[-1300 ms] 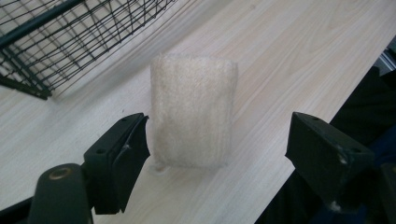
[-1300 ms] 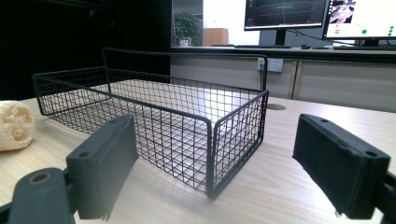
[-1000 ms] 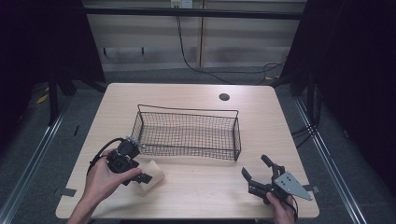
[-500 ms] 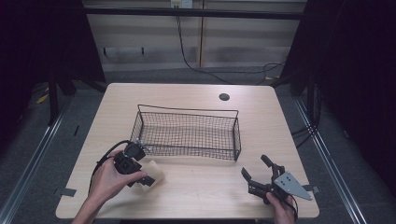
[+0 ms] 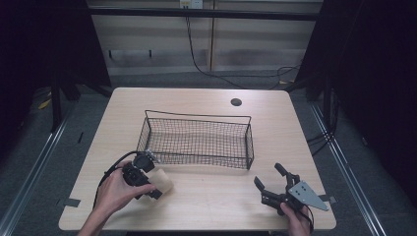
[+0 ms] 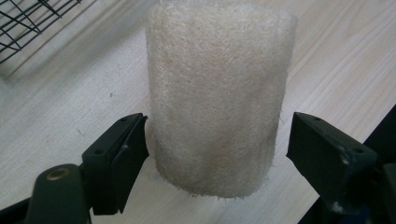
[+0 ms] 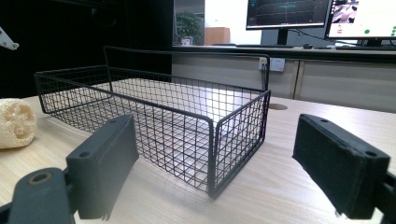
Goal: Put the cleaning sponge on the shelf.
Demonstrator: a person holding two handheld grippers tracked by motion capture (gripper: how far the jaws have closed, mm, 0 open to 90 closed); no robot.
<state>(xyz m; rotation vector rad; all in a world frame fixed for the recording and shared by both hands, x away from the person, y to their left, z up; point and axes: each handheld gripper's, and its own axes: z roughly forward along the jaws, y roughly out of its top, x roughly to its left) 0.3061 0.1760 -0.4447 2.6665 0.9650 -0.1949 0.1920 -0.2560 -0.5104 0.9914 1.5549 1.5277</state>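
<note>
**Loofah between spread jaws at the table's near left**

Nearest the person, at the front edge of the pale wooden table (image 5: 206, 206), both hands rest with their tools. The left gripper (image 5: 145, 181) lies low over the near-left part of the tabletop, held in the left hand (image 5: 114, 191). Its jaws have just been opening and closing a little, and they stand apart on either side of the cream-coloured, fibrous loofah cylinder (image 6: 217, 98). In the left gripper view the left pad (image 6: 122, 156) sits right at the loofah's flank, too close to tell whether it touches, while the right pad (image 6: 327, 154) stands clear of it with a strip of table between. The loofah lies on the wood, not lifted.

At the near right, the right gripper (image 5: 272, 183), with its grey three-cornered plate, is held by the right hand (image 5: 296, 221) at the table's edge. Its jaws are spread wide with nothing between them; the right gripper view looks through them toward the basket's corner.

Farther back, at the middle of the table, stands the black wire-mesh basket (image 5: 196, 118), rectangular. The loofah lies just outside its near-left corner, close to the wire but not inside. Beyond the basket, a round dark cable hole (image 5: 236, 102) sits near the far edge.
</note>
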